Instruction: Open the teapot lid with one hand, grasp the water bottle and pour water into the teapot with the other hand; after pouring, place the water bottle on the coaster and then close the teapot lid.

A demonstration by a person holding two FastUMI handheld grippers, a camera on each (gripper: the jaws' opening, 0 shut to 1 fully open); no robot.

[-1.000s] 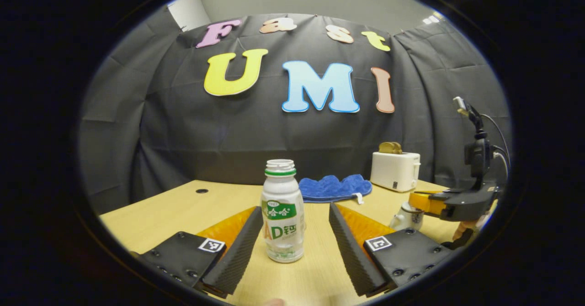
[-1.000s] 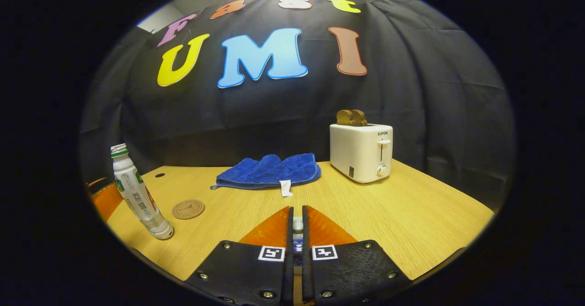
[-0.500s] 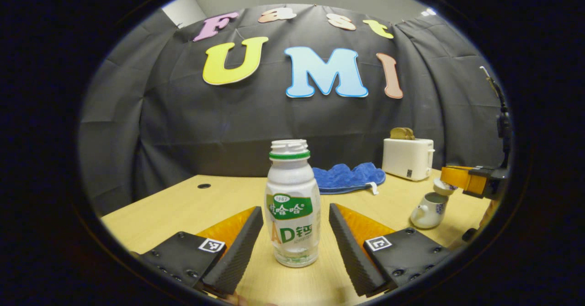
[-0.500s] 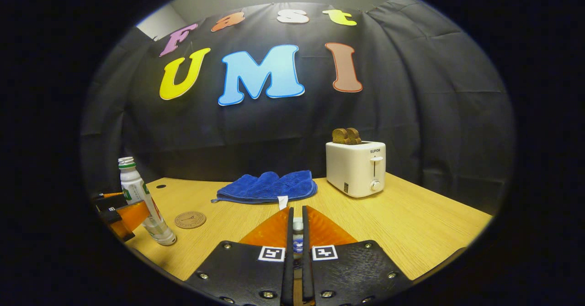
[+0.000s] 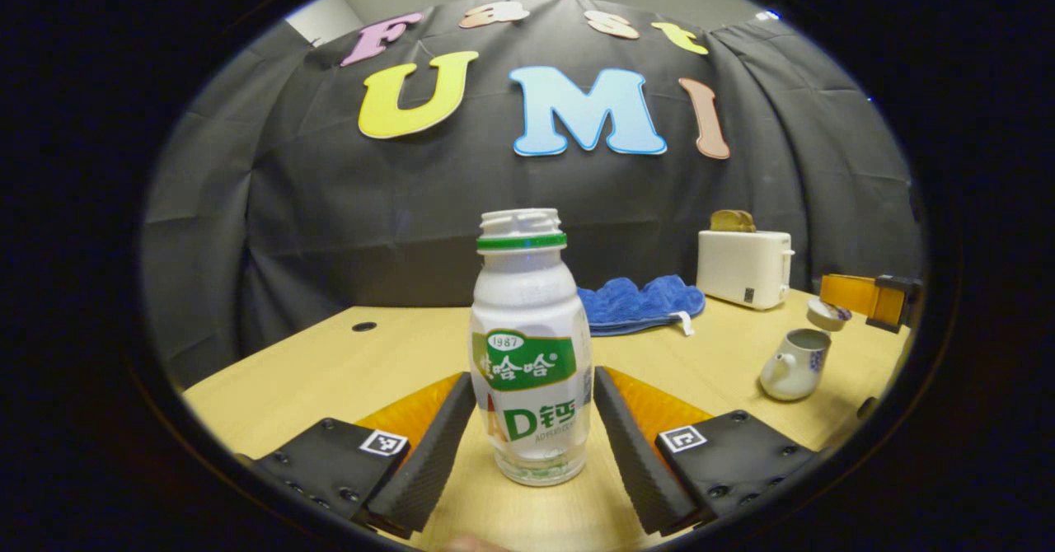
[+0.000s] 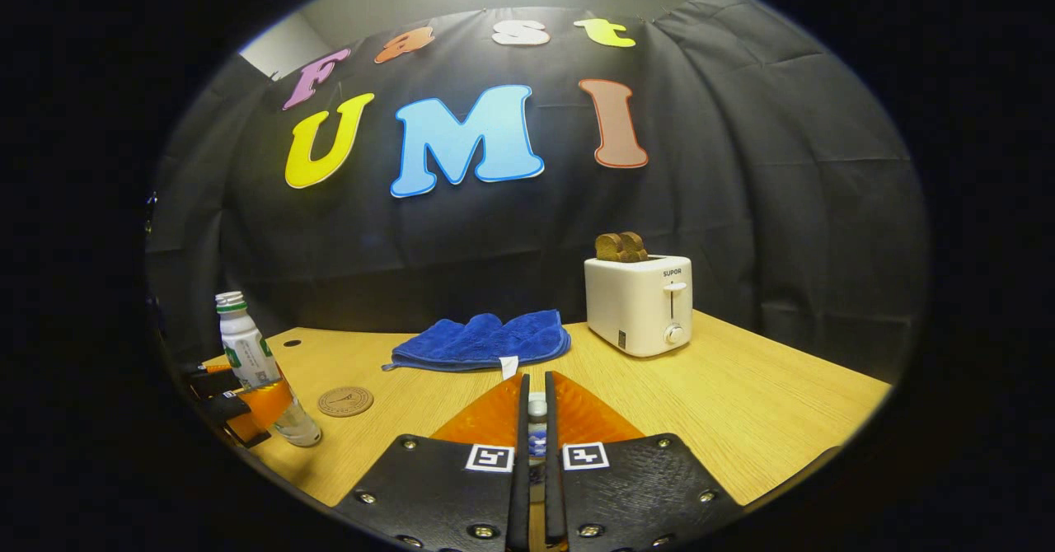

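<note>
A white water bottle (image 5: 532,346) with a green label and no cap stands upright on the table. My left gripper (image 5: 534,381) is open, with one finger on each side of the bottle's lower half. The white teapot (image 5: 791,365) sits lidless to the right. Its lid (image 5: 827,313) hangs just above and beyond it, held by my right gripper (image 5: 857,297). In the right gripper view my right gripper (image 6: 536,383) is shut on the lid's knob (image 6: 536,410). A round coaster (image 6: 345,401) lies just right of the bottle (image 6: 247,354) and the left gripper (image 6: 243,408).
A white toaster (image 6: 639,305) with bread in it stands at the back right of the wooden table (image 6: 742,404). A folded blue cloth (image 6: 482,340) lies at the back middle. A small cable hole (image 5: 363,326) is at the far left.
My left gripper has moved forward, so the bottle now stands between its open fingers. The right gripper has carried the lid up off the teapot and slightly away.
</note>
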